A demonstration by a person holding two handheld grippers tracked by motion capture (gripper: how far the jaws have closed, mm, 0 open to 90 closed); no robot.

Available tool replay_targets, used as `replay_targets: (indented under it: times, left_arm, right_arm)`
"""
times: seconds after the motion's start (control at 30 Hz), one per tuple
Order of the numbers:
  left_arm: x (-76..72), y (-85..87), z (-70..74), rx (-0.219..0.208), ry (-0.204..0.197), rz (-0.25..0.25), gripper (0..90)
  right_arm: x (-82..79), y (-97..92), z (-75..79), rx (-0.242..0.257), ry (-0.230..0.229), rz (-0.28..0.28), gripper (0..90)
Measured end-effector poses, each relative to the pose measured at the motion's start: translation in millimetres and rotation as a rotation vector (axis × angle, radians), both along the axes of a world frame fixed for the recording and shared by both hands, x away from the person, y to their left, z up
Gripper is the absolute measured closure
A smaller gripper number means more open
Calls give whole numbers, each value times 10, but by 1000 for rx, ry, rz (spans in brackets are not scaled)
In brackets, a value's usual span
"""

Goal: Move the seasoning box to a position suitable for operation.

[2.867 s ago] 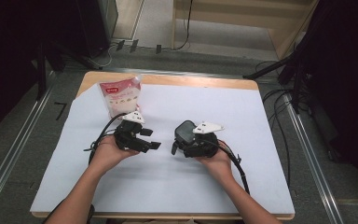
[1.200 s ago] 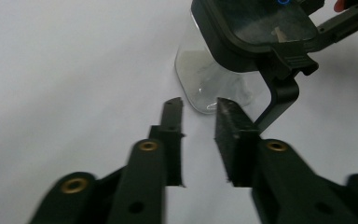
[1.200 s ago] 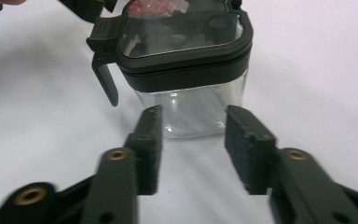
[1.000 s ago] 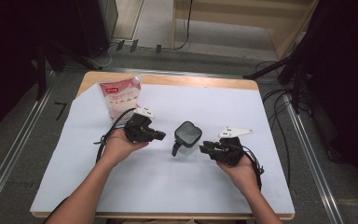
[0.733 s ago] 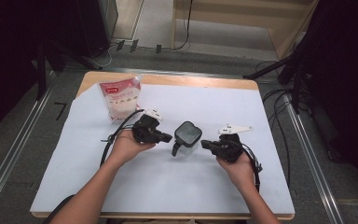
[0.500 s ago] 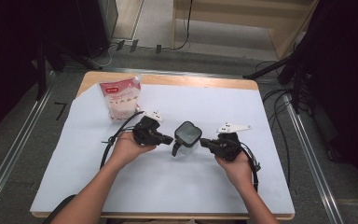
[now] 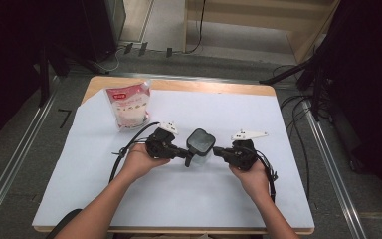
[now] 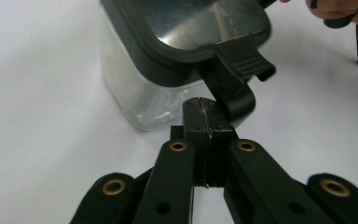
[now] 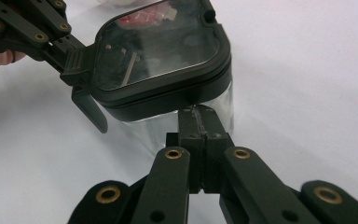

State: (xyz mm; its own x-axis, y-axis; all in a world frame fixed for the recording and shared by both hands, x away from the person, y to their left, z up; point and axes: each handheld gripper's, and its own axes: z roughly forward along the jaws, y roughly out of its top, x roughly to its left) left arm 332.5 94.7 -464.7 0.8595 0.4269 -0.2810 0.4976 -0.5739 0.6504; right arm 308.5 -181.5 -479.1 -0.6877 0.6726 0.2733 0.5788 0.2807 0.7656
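A clear square container (image 7: 200, 144) with a black lid stands mid-table on the white sheet. A black latch (image 8: 235, 79) hangs from the lid's edge. My left gripper (image 7: 184, 155) is shut with nothing between its jaws, and its tips (image 8: 204, 114) sit right under that latch. My right gripper (image 7: 216, 151) is shut too, empty, its tips (image 9: 200, 119) against the container's clear wall (image 9: 223, 107) just below the lid rim. In the right gripper view the left gripper (image 9: 60, 49) reaches the latch (image 9: 86, 100) from the upper left.
A red and white bag (image 7: 128, 105) of white grains leans at the table's far left. White paper (image 7: 179, 209) covers the wooden table, whose far edge (image 7: 219, 85) shows bare. Cables (image 7: 124, 149) trail from both grippers.
My left gripper has moved right and slightly down until its tips meet the container's latch. The right hand has stayed about where it was, at the container's right side.
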Motion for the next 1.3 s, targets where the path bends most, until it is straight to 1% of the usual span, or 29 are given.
replay_targets:
  times: [0.03,0.17,0.2,0.33,0.37,0.4,0.5,0.53,0.6,0.63,0.8,0.83,0.93,1.0,1.07,1.13,1.2,1.23,1.27,1.3]
  left_arm:
    - [-6,-2,-2,-7,5,-3,900]
    - [-32,-20,1,-2,0,-10,900]
    - [-52,-36,-4,-5,4,8,900]
    - [-70,-56,-13,-9,0,10,900]
    - [-78,-61,-10,-3,-3,14,900]
    - [-87,-68,-12,-7,-6,25,900]
    - [-95,-82,-19,-10,-10,24,900]
    - [-96,-88,-16,-1,-10,20,900]
    - [-99,-95,-19,3,-12,20,900]
    - [-106,-106,-25,-1,-17,34,900]
    - [-99,-107,-29,2,-16,36,900]
    - [-107,-116,-29,-3,-12,43,900]
    - [-120,-140,-28,4,-23,40,900]
    - [-121,-151,-29,3,-24,36,900]
    - [-134,-181,-34,-2,-26,32,900]
    - [-137,-208,-40,-3,-19,36,900]
    - [-135,-238,-46,-1,-18,40,900]
    - [-144,-258,-46,8,-24,44,900]
    - [-148,-282,-48,10,-21,37,900]
    - [-156,-299,-52,8,-26,36,900]
  right_arm:
    - [6,6,3,-2,0,0,900]
    - [39,24,-3,0,2,5,900]
    - [50,25,-3,0,2,3,900]
    - [75,23,-1,2,2,2,900]
    - [80,23,1,2,5,1,900]
    - [89,25,2,5,6,0,900]
    - [104,21,2,3,8,2,900]
    - [109,20,1,-1,9,1,900]
    - [113,18,-4,5,10,1,900]
    - [119,15,-4,6,12,1,900]
    - [119,17,-1,3,11,2,900]
    - [119,18,-1,1,9,1,900]
    - [122,19,0,-1,5,-4,900]
    - [122,21,0,0,5,-7,900]
    - [121,21,6,0,4,-12,900]
    - [121,19,6,7,6,-13,900]
    - [119,21,4,2,-1,-13,900]
    - [117,20,4,0,-2,-13,900]
    - [109,20,5,-1,-5,-16,900]
    - [107,17,6,-3,-6,-17,900]
